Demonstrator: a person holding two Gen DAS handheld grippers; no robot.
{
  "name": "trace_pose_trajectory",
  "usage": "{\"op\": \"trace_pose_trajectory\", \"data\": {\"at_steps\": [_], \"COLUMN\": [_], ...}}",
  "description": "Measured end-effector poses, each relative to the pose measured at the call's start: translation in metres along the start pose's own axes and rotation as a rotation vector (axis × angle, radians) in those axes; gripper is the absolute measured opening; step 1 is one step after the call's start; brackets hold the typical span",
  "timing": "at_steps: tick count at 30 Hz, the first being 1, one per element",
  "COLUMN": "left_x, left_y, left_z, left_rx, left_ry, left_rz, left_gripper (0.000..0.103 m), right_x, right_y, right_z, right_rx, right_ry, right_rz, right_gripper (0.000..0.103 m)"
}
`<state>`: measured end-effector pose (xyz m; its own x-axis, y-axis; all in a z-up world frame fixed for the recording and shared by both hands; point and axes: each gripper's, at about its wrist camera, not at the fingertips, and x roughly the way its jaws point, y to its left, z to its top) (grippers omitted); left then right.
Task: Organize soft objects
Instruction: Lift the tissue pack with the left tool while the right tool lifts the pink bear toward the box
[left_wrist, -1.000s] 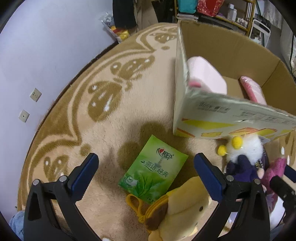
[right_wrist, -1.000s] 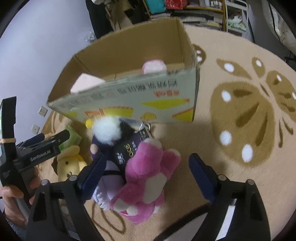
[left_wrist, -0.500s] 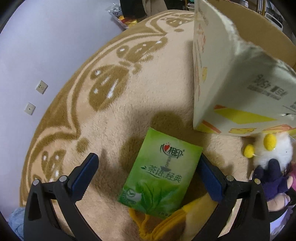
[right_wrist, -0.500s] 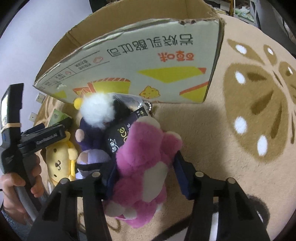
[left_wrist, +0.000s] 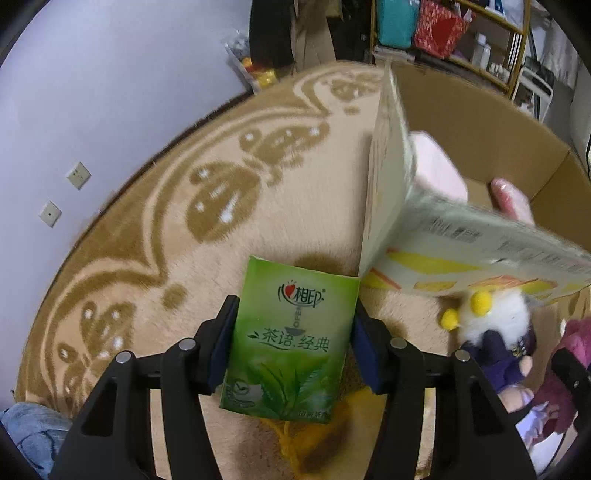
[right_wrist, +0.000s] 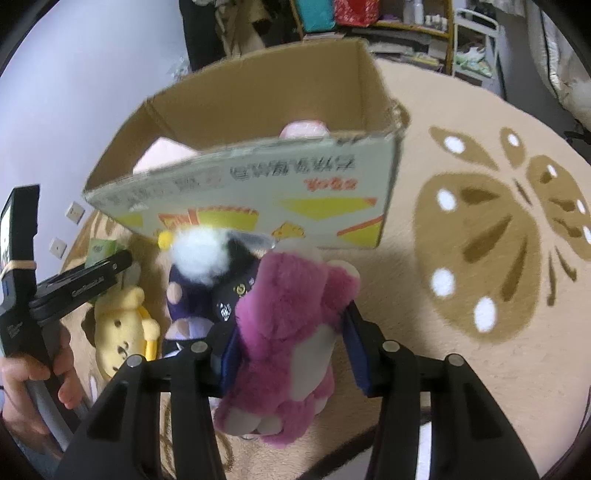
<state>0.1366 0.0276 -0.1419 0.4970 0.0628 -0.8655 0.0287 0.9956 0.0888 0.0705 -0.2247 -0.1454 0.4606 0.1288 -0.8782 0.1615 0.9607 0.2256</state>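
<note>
On my left, the left gripper (left_wrist: 293, 347) has its jaws closing on the green tissue pack (left_wrist: 291, 343), both pads pressing its sides, the pack raised above the rug (left_wrist: 147, 236); the yellow plush (right_wrist: 122, 332) lies beneath; the cardboard box (right_wrist: 258, 96) stands just beyond, pink items inside; on my right, the right gripper (right_wrist: 290, 349) is closing on the pink plush bear (right_wrist: 291, 332), gripped beside the purple doll (right_wrist: 199, 277).
</note>
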Motion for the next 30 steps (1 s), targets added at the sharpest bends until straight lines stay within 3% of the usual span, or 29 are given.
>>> {"op": "trace_pose_trajectory", "data": {"at_steps": [10,20,30], "left_x": [-0.066,-0.14,-0.159], "left_y": [0.011,-0.006,-0.017], "left_z": [0.007,0.01,0.033], "left_rx": [-0.018,0.09,0.1], "left_ry": [-0.174,-0.404,-0.491], "left_rz": [0.021,0.014,-0.018], "left_gripper": [0.055,0.055,0.055], "right_x": [-0.065,-0.102,-0.123], "right_y": [-0.009,0.012,0.03], "right_z": [0.002,0.017,0.041], "right_rx": [0.014,-0.051,-0.113], "right_ry": [-0.201,-0.352,-0.456], "right_rz": [0.001,0.0,0.014], "right_gripper": [0.051,0.051,0.051]}}
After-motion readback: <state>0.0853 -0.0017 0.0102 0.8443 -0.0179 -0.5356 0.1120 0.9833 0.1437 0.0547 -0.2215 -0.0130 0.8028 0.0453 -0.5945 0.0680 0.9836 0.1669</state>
